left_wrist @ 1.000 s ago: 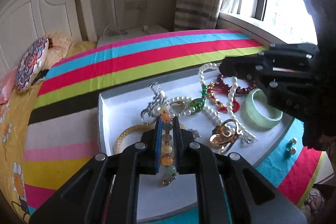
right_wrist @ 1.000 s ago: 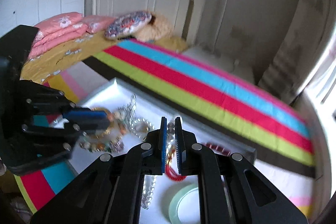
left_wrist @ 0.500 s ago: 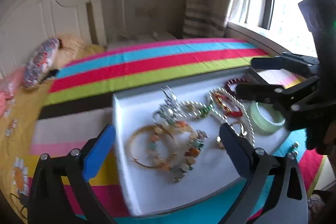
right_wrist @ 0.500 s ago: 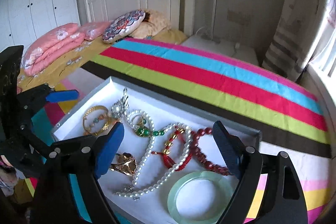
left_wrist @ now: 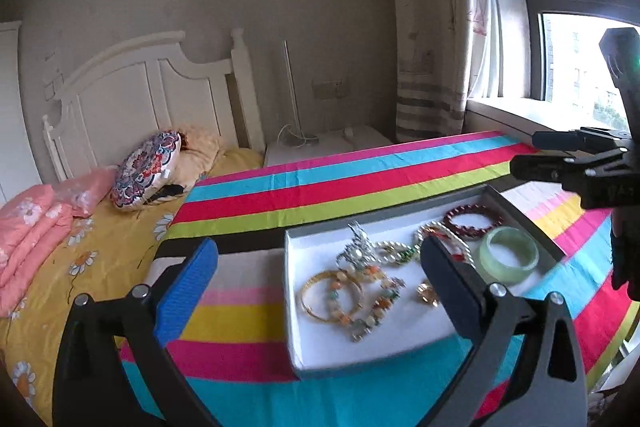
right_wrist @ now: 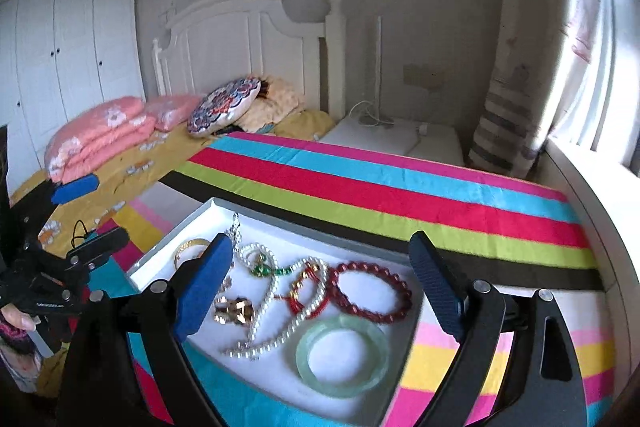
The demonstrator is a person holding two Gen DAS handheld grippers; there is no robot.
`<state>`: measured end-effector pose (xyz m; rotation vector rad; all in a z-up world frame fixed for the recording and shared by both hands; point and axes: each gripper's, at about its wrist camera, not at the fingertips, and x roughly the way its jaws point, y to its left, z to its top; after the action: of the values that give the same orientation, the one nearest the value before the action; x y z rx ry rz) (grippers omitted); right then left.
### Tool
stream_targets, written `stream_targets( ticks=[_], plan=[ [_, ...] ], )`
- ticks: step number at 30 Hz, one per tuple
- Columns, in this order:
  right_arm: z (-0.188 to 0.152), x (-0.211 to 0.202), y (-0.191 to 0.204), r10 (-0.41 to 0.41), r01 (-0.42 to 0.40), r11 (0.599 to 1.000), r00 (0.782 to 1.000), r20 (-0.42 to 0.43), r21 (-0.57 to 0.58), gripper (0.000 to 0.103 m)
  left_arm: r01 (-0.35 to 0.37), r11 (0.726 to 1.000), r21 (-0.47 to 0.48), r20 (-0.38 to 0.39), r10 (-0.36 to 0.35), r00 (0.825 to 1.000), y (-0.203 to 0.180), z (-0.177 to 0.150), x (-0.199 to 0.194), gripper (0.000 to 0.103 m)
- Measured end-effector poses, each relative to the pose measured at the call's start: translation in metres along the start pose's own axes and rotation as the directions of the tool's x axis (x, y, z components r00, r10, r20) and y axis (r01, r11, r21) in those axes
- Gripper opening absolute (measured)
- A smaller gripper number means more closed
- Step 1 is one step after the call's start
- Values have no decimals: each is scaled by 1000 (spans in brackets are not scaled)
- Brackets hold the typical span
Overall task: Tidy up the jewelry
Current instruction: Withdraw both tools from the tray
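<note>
left tongs (left_wrist: 320,267): jaws wide, empty
right tongs (right_wrist: 324,279): opening, empty, above shallow white cardboard tray (right_wrist: 176,239)
pale green jade bangle (right_wrist: 343,355): tray's near corner

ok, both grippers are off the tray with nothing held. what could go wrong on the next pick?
1. The pearl necklace lies tangled with the red cord bracelet, so pulling one probably drags the other.
2. The green bangle sits by the tray's near wall; a grab there could hit it.
3. The right gripper, jaws opening, and the open left gripper hover close over one tray and might collide.
</note>
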<state>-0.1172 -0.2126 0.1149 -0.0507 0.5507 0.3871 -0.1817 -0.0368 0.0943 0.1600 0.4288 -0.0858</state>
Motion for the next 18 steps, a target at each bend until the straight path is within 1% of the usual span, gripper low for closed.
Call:
stream_targets(
  ticks=[2, 4, 8, 11, 14, 18],
  plan=[
    [-10, -6, -6, -4, 4, 1000, 1000, -4, 20, 86, 18, 1000, 1, -5, -18, 1000, -7, -7, -6, 100],
    [-23, -12, -11, -24, 25, 999, 1000, -15, 25, 86, 42, 999, 5, -20, -42, 999, -14, -15, -8, 100],
    [-44, -23, -16, -43, 43, 999, 999, -19, 32, 86, 85, 996, 41, -47, -83, 995, -36, -30, -11, 100],
    [-59, -29, -21, -54, 56, 998, 998, -37, 42, 86, 133, 989, 65, -68, -128, 989, -56, -42, -13, 100],
    [-72, -33, -26, -58, 61, 996, 997, -60, 60, 86, 167, 982, 88, -96, -159, 983, -73, -53, -9, 100],
    [-89, -34, -28, -66, 72, 995, 994, -93, 66, 86, 185, 974, 130, -140, -166, 976, -89, -65, 0, 100]
  ],
)
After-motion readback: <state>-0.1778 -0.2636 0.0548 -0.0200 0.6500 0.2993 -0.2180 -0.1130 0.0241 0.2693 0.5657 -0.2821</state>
